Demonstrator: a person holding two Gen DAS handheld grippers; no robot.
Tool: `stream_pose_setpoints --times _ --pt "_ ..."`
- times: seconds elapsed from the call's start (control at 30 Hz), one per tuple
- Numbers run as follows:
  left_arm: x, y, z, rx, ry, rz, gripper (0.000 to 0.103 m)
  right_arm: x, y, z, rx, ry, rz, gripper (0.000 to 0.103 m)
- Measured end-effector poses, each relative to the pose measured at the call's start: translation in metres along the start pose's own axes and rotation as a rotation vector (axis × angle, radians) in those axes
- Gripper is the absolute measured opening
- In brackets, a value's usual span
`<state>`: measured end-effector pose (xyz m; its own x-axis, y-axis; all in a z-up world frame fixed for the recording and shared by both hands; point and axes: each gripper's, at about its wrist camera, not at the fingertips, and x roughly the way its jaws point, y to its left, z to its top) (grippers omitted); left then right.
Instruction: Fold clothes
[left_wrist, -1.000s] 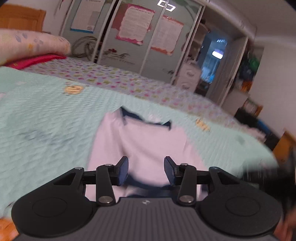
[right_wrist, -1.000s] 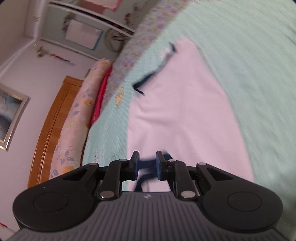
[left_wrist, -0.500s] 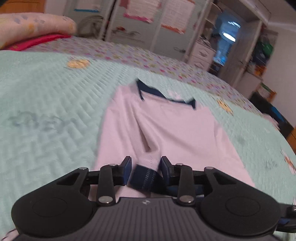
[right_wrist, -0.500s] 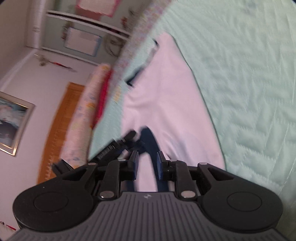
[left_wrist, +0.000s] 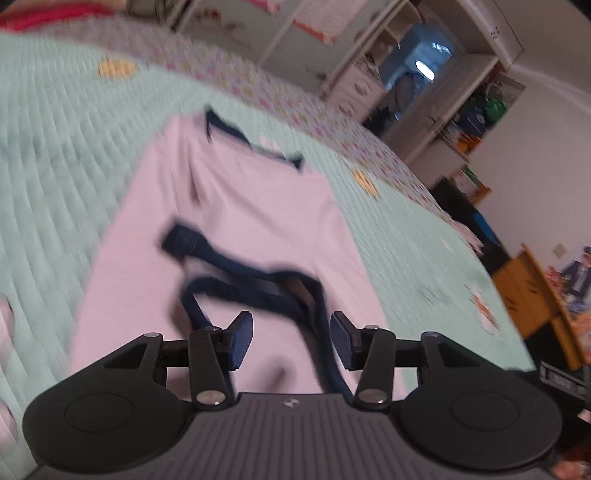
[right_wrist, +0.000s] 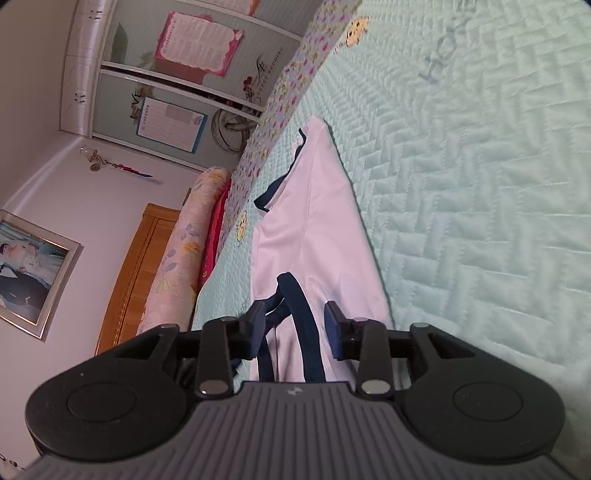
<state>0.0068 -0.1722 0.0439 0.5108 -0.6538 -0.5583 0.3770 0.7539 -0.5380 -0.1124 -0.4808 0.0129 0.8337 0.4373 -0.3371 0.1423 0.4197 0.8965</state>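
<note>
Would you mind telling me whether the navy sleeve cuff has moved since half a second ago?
Yes. The navy sleeve cuff left the left gripper and now lies on the pale pink shirt, nearer its collar.

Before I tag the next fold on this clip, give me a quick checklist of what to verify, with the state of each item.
1. Left claw free of cloth: ok, it stands open with nothing pinched.
2. Right claw free of cloth: ok, open; the navy cuff lies between the fingers ungripped.
3. Pink shirt lying on the green quilt: ok, it lies spread, collar at the far end.
4. Sleeves folded inward: ok, the navy cuffs rest on the shirt's body.
5. Hem edge reachable for the next grasp: cannot tell, both claw bodies hide it.
6. Cloth smooth: cannot tell, left view is motion-blurred.
</note>
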Motion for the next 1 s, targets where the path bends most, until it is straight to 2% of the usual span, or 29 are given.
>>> stream_pose_setpoints --times 0.03,0.17,0.33,0.4,0.5,0.6,0.7,0.77,0.9,1.0 --pt "-0.002 -0.003 -0.005 -0.003 0.015 -0.019 0.049 -0.004 -0.001 -0.002 -0.012 -0.003 0.001 0.037" --pt "-0.024 -0.018 -0.022 0.009 -0.026 -0.041 0.05 -0.029 -0.002 -0.014 -0.043 -0.021 0.027 0.037" --pt "-0.084 -0.041 -0.071 -0.039 -0.017 0.011 0.052 -0.101 0.006 -0.054 -0.049 -0.107 0.091 0.039" --pt "-0.111 -0.051 -0.095 -0.063 -0.009 0.034 0.054 -0.142 0.008 -0.075 -0.051 -0.146 0.084 0.047" --pt "-0.148 -0.06 -0.134 -0.148 0.04 0.059 0.057 -0.201 0.0 -0.105 -0.009 -0.198 0.036 0.049" --pt "-0.167 -0.068 -0.164 -0.175 0.087 0.072 0.057 -0.24 -0.022 -0.125 0.066 -0.222 -0.023 0.05" --pt "-0.176 -0.073 -0.179 -0.201 0.121 0.108 0.057 -0.255 -0.039 -0.138 0.062 -0.228 -0.097 0.054" --pt "-0.185 -0.078 -0.183 -0.212 0.125 0.117 0.057 -0.248 -0.041 -0.143 -0.003 -0.204 -0.125 0.054" --pt "-0.202 -0.089 -0.185 -0.192 0.109 0.143 0.058 -0.224 -0.035 -0.143 -0.154 -0.207 -0.296 0.053" --pt "-0.206 -0.094 -0.185 -0.177 0.109 0.157 0.059 -0.214 -0.045 -0.138 -0.163 -0.206 -0.295 0.053"
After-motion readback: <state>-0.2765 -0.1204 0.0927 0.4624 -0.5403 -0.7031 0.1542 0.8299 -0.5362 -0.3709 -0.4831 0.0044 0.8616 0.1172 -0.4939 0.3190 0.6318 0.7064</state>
